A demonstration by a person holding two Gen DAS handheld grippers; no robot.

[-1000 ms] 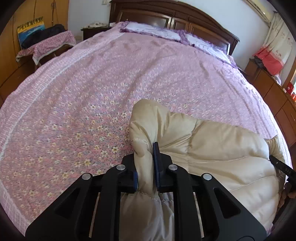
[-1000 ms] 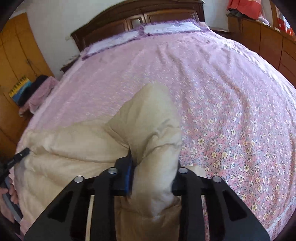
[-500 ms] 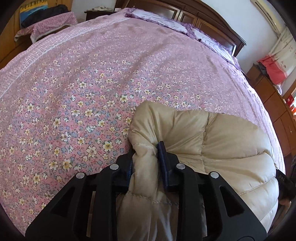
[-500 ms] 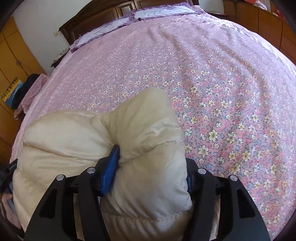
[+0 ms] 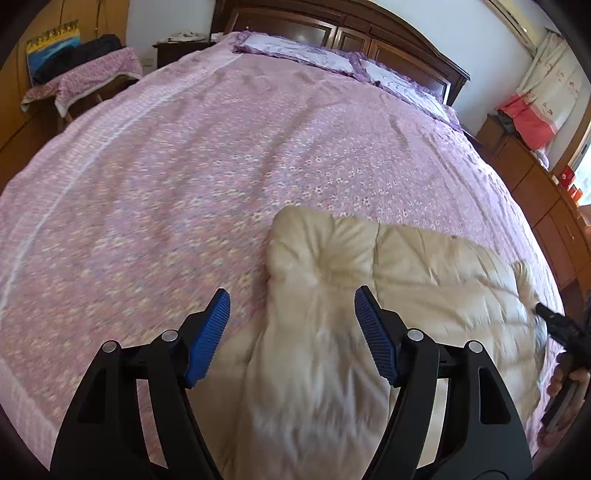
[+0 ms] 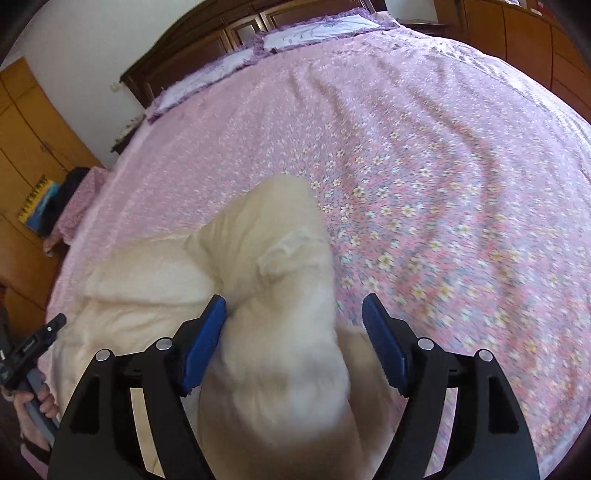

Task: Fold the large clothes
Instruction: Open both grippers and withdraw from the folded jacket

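A cream puffy down jacket (image 5: pixel 369 295) lies on the pink floral bed at the near edge. It also shows in the right wrist view (image 6: pixel 258 288). My left gripper (image 5: pixel 291 325) is open, its blue pads spread wide above the jacket's left corner, holding nothing. My right gripper (image 6: pixel 295 332) is open too. Its left pad touches the jacket's bulging right corner; the right pad stands apart from it. The right gripper's black tip (image 5: pixel 554 319) shows at the jacket's far side in the left wrist view.
The pink floral bedspread (image 5: pixel 221 166) covers a wide bed with pillows (image 5: pixel 295 51) and a dark wooden headboard (image 5: pixel 369 26) at the far end. A covered chair with dark clothes (image 5: pixel 85 70) stands at the left. Wooden cabinets (image 5: pixel 546 206) line the right.
Both grippers were shut on the jacket's corners and lowered them onto the bed. Both have now opened and let go; the jacket rests on the bedspread.
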